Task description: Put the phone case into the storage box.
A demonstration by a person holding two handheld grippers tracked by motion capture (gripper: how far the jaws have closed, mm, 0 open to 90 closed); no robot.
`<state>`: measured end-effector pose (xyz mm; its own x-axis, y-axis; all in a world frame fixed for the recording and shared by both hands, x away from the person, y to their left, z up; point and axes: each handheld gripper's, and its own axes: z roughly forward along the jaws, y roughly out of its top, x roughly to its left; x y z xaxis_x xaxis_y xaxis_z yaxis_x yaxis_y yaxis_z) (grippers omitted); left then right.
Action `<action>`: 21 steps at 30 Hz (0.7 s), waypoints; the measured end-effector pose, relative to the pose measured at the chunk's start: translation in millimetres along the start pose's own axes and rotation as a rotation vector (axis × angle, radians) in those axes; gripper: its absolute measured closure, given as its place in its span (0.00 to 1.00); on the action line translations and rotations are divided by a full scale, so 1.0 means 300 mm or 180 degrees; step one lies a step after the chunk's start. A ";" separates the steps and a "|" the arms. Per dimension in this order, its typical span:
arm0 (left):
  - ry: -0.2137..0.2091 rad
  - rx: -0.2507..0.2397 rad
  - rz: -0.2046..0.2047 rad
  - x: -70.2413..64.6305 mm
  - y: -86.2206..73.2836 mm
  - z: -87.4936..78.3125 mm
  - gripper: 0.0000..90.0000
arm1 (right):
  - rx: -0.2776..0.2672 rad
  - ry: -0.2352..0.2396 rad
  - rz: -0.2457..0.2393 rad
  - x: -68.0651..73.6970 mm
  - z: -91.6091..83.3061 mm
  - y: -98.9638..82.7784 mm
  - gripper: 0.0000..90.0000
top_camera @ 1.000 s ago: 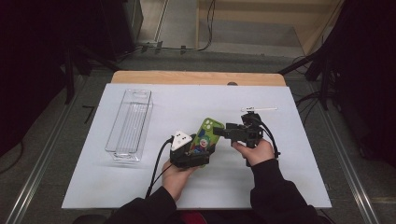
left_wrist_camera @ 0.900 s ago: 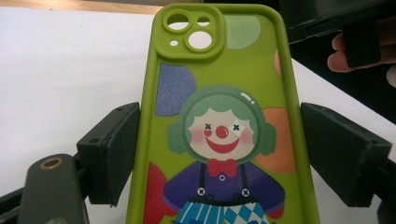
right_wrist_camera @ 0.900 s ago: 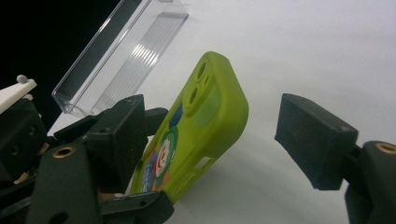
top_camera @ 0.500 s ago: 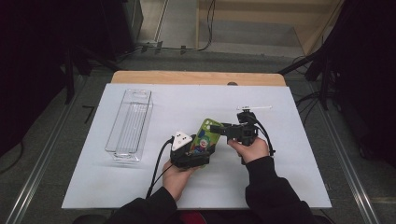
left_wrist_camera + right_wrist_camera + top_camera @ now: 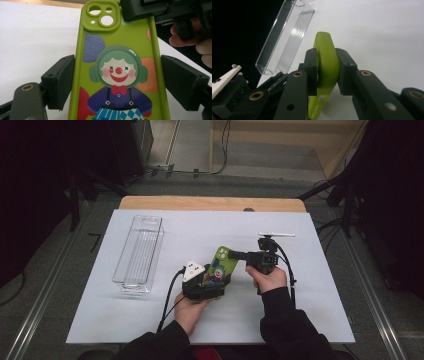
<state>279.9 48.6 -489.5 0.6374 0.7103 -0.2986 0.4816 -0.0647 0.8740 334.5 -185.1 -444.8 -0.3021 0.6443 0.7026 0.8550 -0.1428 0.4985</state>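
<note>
A lime-green phone case with a cartoon clown on its back is held above the white mat. My left gripper is shut on its lower part, the two black pads pressing the case's long edges. My right gripper comes in from the right at the camera-hole corner. Its jaws have just been closing, and its pads now pinch the case's rim front and back. The right gripper sits at the case's upper right corner in the left gripper view.
A clear plastic tray lies lengthwise on the left of the white mat; it shows behind the case in the right gripper view. The table's wooden far edge runs behind. Dark floor and cables surround the table.
The right gripper's wide jaws have closed onto the case's upper corner, with the hand edging slightly left. The left gripper and the case have stayed in place.
</note>
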 end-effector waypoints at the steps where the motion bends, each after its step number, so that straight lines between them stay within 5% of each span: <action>1: 0.0001 -0.0005 0.0011 -0.001 0.000 0.000 0.18 | -0.0006 0.0012 0.0001 0.001 -0.001 0.000 0.80; 16: -0.0060 -0.0064 0.0045 -0.006 0.002 -0.005 0.18 | -0.0023 0.0095 -0.0014 0.022 -0.021 0.005 0.83; 21: -0.0151 0.0168 0.0001 -0.003 0.015 0.005 0.17 | -0.0007 0.0084 -0.0056 0.031 -0.022 0.005 0.83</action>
<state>282.5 46.6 -485.9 0.6647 0.6764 -0.3173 0.5116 -0.1027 0.8531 330.2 -184.4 -434.1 -0.3282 0.6266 0.7069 0.8485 -0.1333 0.5121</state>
